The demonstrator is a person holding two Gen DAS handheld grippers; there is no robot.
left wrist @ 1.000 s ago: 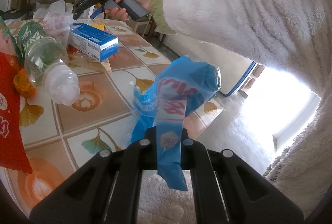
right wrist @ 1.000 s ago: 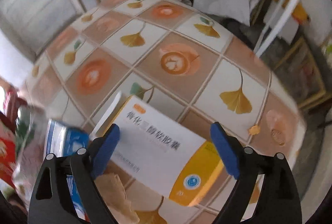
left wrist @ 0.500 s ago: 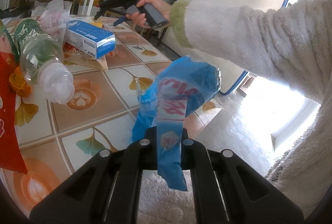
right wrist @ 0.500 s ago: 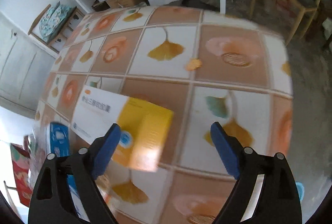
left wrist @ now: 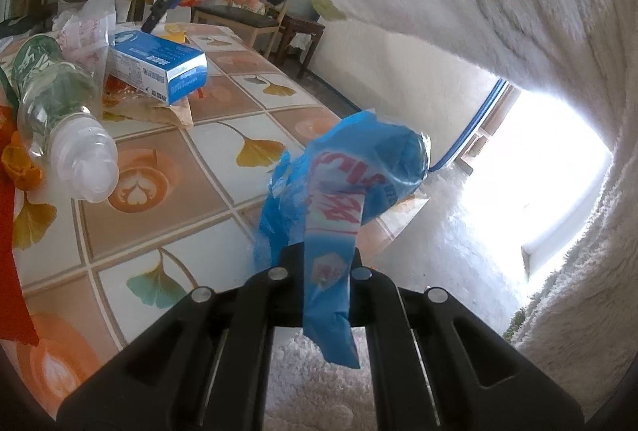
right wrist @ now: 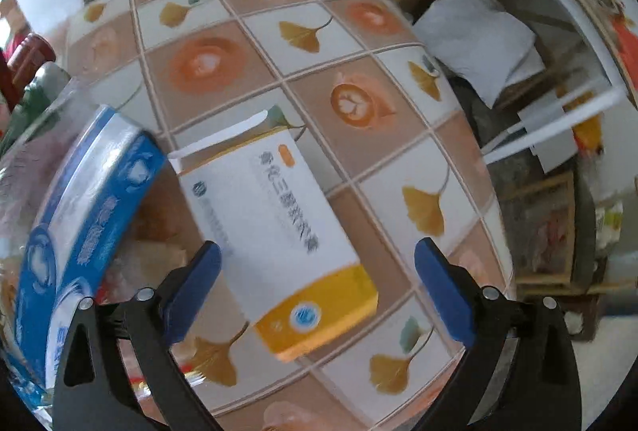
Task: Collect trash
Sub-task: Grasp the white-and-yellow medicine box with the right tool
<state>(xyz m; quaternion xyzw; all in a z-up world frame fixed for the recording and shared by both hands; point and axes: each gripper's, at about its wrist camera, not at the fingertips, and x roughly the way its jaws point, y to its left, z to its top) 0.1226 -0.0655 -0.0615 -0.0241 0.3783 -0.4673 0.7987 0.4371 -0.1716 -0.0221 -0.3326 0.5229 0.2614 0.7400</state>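
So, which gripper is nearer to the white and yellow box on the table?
Right. The right gripper hangs just above the white and yellow box, jaws opening around it, not touching. The left gripper is off at the table edge, shut on a blue bag.

sleeve (left wrist: 458,4): fluffy white fleece, green cuff | fingers (right wrist: 442,287): blue pads, black frames, silver screws

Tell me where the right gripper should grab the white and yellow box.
Take the white and yellow box from above, across its narrow width near the middle. It lies flat on the table, long sides free, open flap at the far end. The right gripper hangs over it, jaws opening, nothing gripped yet.
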